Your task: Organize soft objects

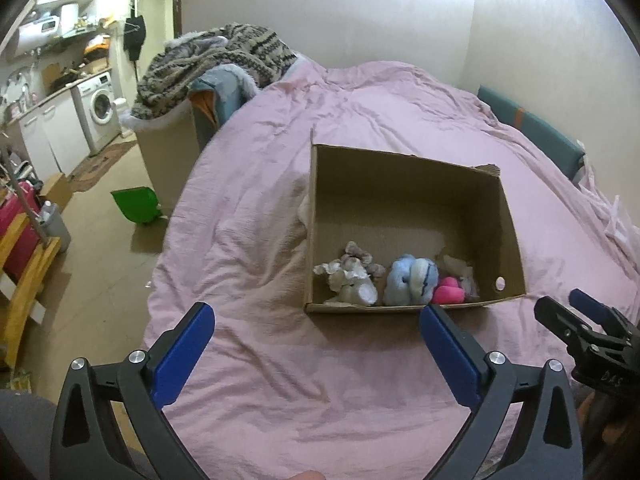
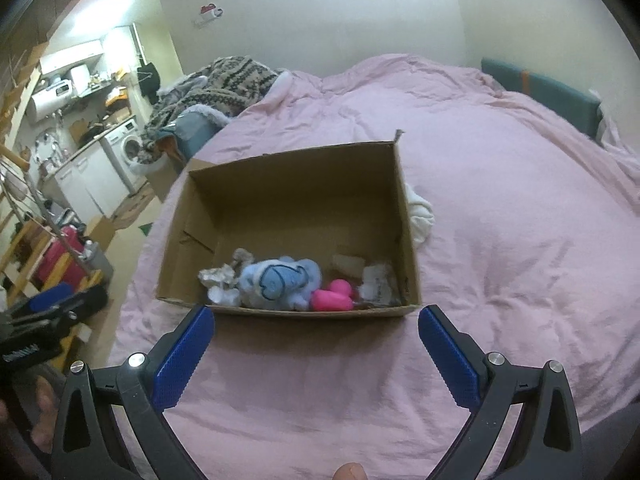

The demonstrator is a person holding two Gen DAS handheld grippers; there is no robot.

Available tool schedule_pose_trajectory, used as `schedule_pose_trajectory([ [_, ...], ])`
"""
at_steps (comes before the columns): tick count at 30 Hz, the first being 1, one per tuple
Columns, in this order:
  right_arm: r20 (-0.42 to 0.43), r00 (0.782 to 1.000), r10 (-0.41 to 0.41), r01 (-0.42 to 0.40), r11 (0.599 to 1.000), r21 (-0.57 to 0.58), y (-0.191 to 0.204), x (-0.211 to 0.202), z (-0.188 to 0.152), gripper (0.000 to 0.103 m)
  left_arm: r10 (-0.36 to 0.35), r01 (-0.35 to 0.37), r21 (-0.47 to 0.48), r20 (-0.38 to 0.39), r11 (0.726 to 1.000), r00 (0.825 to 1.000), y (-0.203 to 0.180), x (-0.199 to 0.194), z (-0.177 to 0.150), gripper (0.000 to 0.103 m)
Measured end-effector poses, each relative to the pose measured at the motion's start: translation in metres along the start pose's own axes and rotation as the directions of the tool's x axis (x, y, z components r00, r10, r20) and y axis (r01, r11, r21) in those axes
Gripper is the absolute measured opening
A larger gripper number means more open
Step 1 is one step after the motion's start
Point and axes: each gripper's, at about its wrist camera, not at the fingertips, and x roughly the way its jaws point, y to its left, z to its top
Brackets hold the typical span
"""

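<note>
An open cardboard box (image 1: 404,184) stands on the pink bedspread (image 1: 260,240); it also shows in the right wrist view (image 2: 296,184). Inside lie a grey-white plush (image 1: 352,280), a light blue plush (image 1: 412,278) and a pink plush (image 1: 450,294); in the right wrist view the blue plush (image 2: 280,280) and pink plush (image 2: 334,298) lie near the front wall. A white soft item (image 2: 420,216) lies on the bed behind the box's right side. My left gripper (image 1: 316,340) is open and empty in front of the box. My right gripper (image 2: 316,340) is open and empty too.
A pile of patterned knitwear (image 1: 212,60) tops a bin beside the bed's far left. A green dustpan (image 1: 136,204) lies on the floor. A washing machine (image 1: 100,108) and kitchen counter stand at the left. A teal headboard (image 1: 532,128) edges the bed's right side.
</note>
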Motion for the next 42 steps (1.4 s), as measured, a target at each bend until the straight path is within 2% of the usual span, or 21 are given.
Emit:
schedule_pose_trajectory([
  [5, 0.038, 0.998, -0.050, 0.051, 0.998, -0.024, 0.003, -0.002, -0.001, 0.103, 0.011, -0.011, 0.004, 0.005, 1.000, 1.000, -0.002, 0.001, -0.001, 0.102],
  [12, 0.023, 0.996, -0.082, 0.082, 0.996, -0.034, 0.002, 0.007, -0.002, 0.103, 0.030, -0.030, -0.012, -0.008, 0.999, 1.000, -0.001, 0.007, 0.000, 0.102],
  [20, 0.025, 0.996, -0.089, 0.090, 0.995, -0.040, 0.003, 0.007, -0.002, 0.103, 0.020, -0.021, -0.030, -0.021, 0.999, 1.000, 0.004, 0.008, 0.000, 0.102],
  [42, 0.021, 0.996, -0.091, 0.092, 0.996, -0.022, -0.002, 0.008, 0.000, 0.103, 0.016, -0.016, -0.004, -0.027, 1.000, 1.000, -0.003, 0.009, -0.003, 0.102],
])
